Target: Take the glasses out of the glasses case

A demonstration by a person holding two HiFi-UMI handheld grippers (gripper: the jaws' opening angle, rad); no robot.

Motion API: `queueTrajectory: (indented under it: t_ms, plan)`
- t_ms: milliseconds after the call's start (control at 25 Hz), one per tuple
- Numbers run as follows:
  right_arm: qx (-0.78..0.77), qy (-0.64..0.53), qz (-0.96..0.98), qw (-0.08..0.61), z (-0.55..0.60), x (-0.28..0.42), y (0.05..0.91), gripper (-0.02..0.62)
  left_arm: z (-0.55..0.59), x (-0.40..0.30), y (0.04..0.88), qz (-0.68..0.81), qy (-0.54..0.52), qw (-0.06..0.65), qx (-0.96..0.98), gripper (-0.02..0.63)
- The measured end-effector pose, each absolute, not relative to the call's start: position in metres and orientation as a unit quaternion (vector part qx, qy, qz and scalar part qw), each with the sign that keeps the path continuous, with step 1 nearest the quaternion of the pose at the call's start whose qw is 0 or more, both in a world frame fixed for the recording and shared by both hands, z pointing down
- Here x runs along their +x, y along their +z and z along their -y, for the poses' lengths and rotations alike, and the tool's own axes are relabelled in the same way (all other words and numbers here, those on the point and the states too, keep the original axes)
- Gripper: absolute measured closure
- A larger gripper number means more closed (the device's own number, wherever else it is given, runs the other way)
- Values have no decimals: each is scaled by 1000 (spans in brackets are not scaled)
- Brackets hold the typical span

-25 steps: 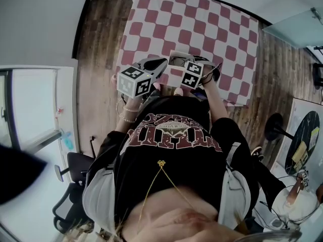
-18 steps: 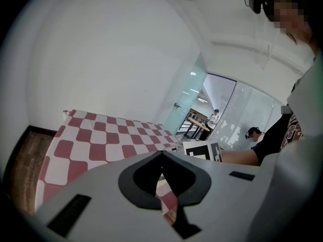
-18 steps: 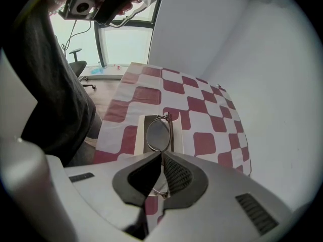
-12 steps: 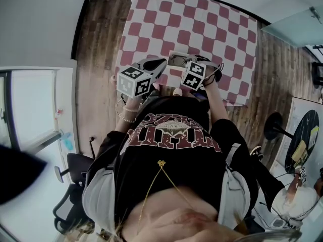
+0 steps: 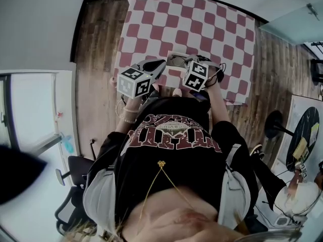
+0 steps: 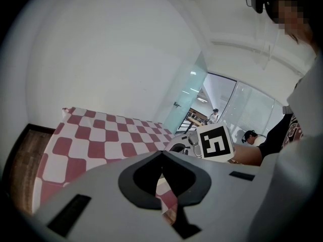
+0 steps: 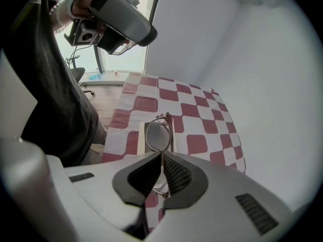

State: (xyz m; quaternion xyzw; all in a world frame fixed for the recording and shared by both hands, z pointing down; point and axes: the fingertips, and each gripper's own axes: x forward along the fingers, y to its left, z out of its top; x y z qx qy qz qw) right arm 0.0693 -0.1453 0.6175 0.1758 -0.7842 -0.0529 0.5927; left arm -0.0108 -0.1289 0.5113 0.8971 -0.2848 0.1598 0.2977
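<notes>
Cloth [image 7: 197, 110], case [image 7: 143, 145], glasses [image 7: 158, 136] in right tongs [image 7: 161, 158]

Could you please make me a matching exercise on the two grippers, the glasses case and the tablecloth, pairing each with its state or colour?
Things:
1. left gripper
2. right gripper
3. glasses case
4. tablecloth

States or colours:
A. red and white checks
B. shut on the glasses
C. shut, with nothing between its jaws
D. pale, lying flat

Pairs: 1-C, 2-B, 3-D, 4-A
</notes>
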Motion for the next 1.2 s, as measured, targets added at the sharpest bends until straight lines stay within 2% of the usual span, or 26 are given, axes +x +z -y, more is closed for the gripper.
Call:
queueTrajectory:
  t_ms: [1200]
  plan:
    - [139, -36, 808, 571, 133, 73, 553, 563, 120, -5, 522, 273, 172, 304, 896, 606]
